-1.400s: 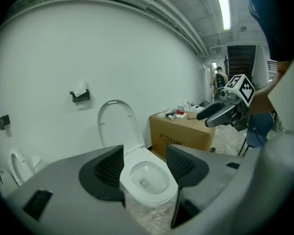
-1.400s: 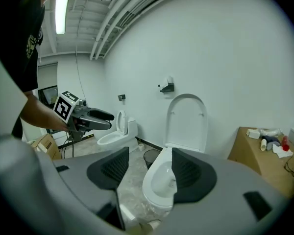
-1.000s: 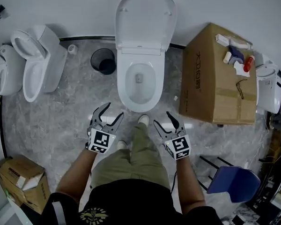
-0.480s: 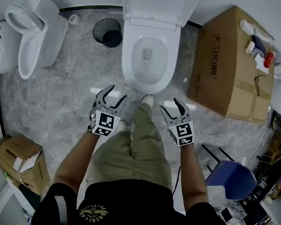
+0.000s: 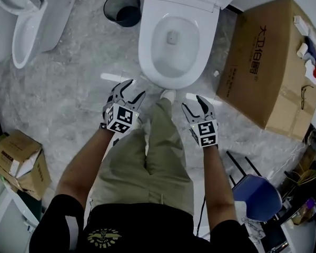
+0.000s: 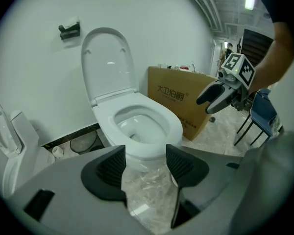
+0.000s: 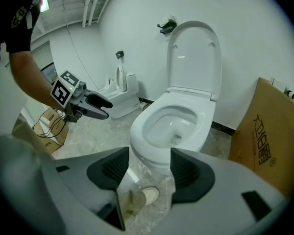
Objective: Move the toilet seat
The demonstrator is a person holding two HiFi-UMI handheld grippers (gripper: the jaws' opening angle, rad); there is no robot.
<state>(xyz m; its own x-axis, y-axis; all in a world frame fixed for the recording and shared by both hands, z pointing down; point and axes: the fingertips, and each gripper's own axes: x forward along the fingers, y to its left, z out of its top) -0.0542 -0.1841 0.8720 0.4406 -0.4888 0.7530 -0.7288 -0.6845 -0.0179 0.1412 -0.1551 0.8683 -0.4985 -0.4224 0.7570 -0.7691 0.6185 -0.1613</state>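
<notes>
A white toilet [image 5: 171, 41] stands at the top middle of the head view, its seat ring [image 6: 139, 124] lying flat on the bowl. Its lid [image 6: 108, 62] stands upright against the wall, lid [image 7: 193, 53] likewise in the right gripper view. My left gripper [image 5: 132, 91] hangs open just short of the bowl's front left, nothing between its pads, and my left gripper [image 6: 144, 163] looks at the bowl front. My right gripper [image 5: 194, 103] is open and empty at the front right, and my right gripper [image 7: 149, 170] points at the bowl's base. Neither touches the toilet.
A large cardboard box [image 5: 268, 57] with small items on top stands right of the toilet. A black waste bin [image 5: 122, 8] and another toilet [image 5: 26, 20] sit at left. A small box [image 5: 16, 162] is near left, a blue chair [image 5: 255, 196] near right. The person's shoe [image 5: 168, 95] is by the bowl.
Both grippers have sunk side by side toward the floor before the bowl. The head view has tipped down, so the upright lid has left its top edge. Jaws unchanged.
</notes>
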